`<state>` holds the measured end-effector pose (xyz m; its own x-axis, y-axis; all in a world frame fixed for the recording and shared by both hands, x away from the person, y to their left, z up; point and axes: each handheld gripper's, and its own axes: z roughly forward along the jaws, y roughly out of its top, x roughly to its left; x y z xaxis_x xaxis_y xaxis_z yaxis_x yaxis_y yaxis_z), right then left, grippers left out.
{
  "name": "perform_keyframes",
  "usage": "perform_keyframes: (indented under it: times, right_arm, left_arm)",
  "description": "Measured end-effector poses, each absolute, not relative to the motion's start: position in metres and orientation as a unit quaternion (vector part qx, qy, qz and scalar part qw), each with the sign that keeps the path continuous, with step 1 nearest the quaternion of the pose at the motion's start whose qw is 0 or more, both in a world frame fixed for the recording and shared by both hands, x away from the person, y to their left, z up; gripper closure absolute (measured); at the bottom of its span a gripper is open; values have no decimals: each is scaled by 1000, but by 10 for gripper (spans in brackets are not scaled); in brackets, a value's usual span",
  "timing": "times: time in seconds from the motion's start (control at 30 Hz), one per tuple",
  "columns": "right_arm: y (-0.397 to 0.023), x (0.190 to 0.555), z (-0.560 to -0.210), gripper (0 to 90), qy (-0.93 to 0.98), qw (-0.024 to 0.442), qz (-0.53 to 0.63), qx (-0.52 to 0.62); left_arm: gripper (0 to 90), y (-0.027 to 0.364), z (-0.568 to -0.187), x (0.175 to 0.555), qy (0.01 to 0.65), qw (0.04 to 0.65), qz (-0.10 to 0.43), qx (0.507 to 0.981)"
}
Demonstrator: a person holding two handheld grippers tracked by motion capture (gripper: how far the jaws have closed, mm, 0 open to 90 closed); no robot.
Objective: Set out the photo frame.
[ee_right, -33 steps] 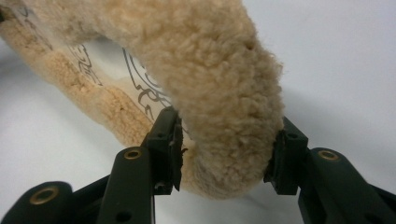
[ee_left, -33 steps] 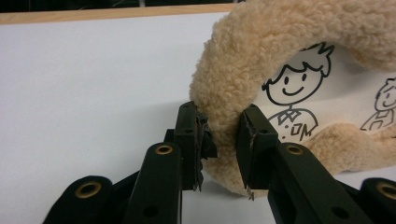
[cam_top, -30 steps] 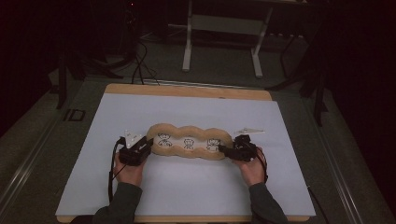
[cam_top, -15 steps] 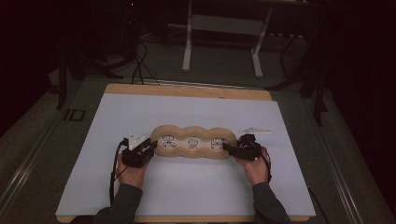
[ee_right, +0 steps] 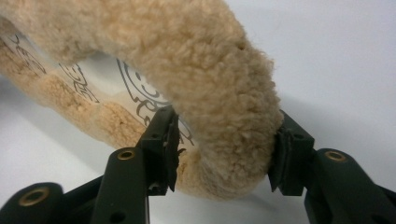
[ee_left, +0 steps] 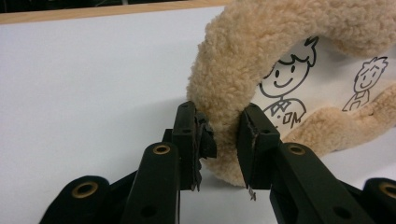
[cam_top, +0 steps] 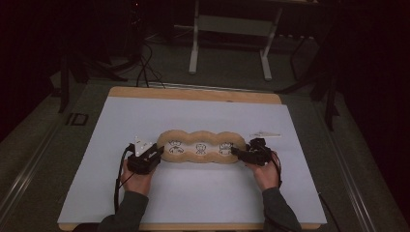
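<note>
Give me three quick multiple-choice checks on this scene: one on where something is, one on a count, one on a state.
1. Where does the left gripper meet the fluffy tan cushion?
A. its left end
B. its middle
C. its far edge

2. How many cartoon figures are printed on the cushion's white panel?
A. one
B. three
C. five

3. What is the right gripper doing?
A. hanging in the air, away from everything
B. lying flat on the table, apart from the cushion
C. straddling the cushion's fluffy rim

Answers: 1 A, the high view shows it at the left end. 2 B, three drawings sit in a row. 3 C, the rim fills the gap between its jaws, which have just been opening.
</note>
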<state>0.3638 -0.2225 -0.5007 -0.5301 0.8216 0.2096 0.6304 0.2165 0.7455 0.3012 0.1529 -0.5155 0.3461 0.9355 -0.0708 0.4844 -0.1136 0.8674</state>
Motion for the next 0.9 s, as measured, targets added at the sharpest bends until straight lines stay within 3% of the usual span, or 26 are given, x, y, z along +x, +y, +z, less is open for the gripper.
perform_keyframes:
  times: [0.1, 0.4, 0.9]
  right_arm:
    - [-222, 364, -501, 460, 771, 116, 413, 471]
    - [-221, 358, -505, 377, 776, 108, 403, 473]
    - [-235, 341, -489, 268, 796, 135, 371, 459]
  left_arm:
    - [699, 154, -515, 301, 505, 430, 255, 703]
    - [520, 160, -511, 297, 512, 421, 253, 705]
    - [421, 188, -496, 280, 512, 397, 287, 705]
